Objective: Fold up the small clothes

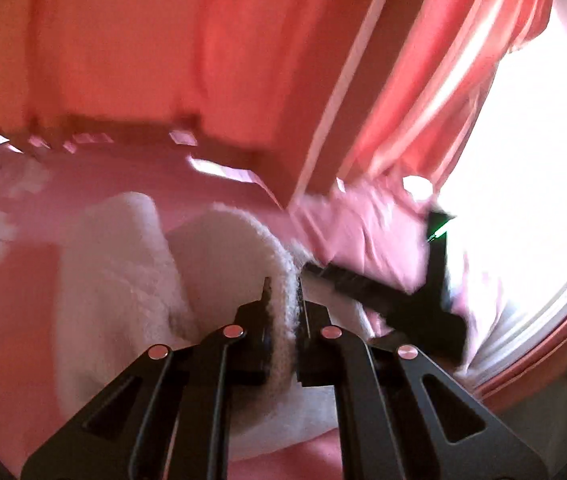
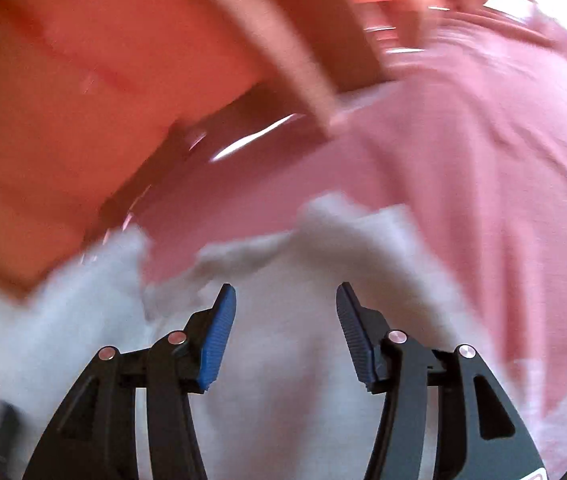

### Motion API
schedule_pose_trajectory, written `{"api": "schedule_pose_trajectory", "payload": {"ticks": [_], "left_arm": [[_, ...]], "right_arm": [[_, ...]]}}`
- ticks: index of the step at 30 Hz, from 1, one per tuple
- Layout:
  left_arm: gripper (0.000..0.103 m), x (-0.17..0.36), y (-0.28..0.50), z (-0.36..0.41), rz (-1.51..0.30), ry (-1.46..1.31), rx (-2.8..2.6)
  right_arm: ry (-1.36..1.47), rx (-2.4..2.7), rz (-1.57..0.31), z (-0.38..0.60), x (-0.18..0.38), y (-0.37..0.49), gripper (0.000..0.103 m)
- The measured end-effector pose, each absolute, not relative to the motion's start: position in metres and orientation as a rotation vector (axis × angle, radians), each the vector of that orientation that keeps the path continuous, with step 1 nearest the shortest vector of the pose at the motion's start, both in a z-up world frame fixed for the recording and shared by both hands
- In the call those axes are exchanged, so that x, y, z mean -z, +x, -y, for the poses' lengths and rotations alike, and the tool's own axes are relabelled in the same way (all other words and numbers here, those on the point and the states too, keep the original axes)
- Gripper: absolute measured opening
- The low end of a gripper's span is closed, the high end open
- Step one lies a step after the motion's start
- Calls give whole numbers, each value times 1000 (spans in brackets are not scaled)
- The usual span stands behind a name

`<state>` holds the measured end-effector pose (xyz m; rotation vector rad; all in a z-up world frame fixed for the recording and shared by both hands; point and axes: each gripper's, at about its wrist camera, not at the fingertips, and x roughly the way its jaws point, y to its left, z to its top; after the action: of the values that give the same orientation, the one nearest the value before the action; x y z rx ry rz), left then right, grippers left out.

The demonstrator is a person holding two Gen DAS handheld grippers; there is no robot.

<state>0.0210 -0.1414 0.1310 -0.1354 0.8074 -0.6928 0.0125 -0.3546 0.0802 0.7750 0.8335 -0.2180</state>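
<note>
A white fuzzy garment [image 1: 123, 272] lies on a pink bedsheet [image 1: 219, 188]. My left gripper [image 1: 283, 292] is shut on a raised fold of the white garment, which stands up between its fingers. The right gripper [image 1: 367, 292] shows in the left wrist view as a dark bar just right of that fold. In the blurred right wrist view my right gripper [image 2: 285, 300] is open, its blue pads [image 2: 217, 336] apart, just above the white garment [image 2: 283, 360], holding nothing.
A red-orange headboard or wall [image 1: 123, 40] runs along the back of the bed. Red curtains [image 1: 463, 60] hang by a bright window [image 1: 523, 180] on the right. A rumpled pink pillow or sheet [image 2: 483, 160] lies beyond the garment.
</note>
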Motion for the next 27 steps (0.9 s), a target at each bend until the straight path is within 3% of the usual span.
{"api": "schedule_pose_trajectory", "payload": {"ticks": [3,6,8,9,10,11,13,18,27], "left_arm": [[7,-78,27,172,-933,-112,679],[12,-64,12,168,-920,-107,670],[27,-75,-5,152,-879,-106,685],[46,-84,-15,138,-861,-112,682],[59,-89,-21,127,-843,-121,678],[62,-95,-29,112,-823,-126,677],[81,-101,-43,89,-797,-77,620],[85,-73,-56,49,-833,55,474],[82,-23,-36,34,-928,9,367]], "right_arm": [[829,220,-819,371,-78,1,53],[821,158,-830,365,-80,1,54],[800,85,-844,355,-81,7,60],[794,59,-850,352,-82,9,64],[790,26,-857,347,-82,9,66],[791,-22,-869,340,-82,13,68],[792,-92,-900,329,-80,20,74],[715,-193,-980,287,-80,29,74],[689,-152,-1057,266,-69,33,75]]}}
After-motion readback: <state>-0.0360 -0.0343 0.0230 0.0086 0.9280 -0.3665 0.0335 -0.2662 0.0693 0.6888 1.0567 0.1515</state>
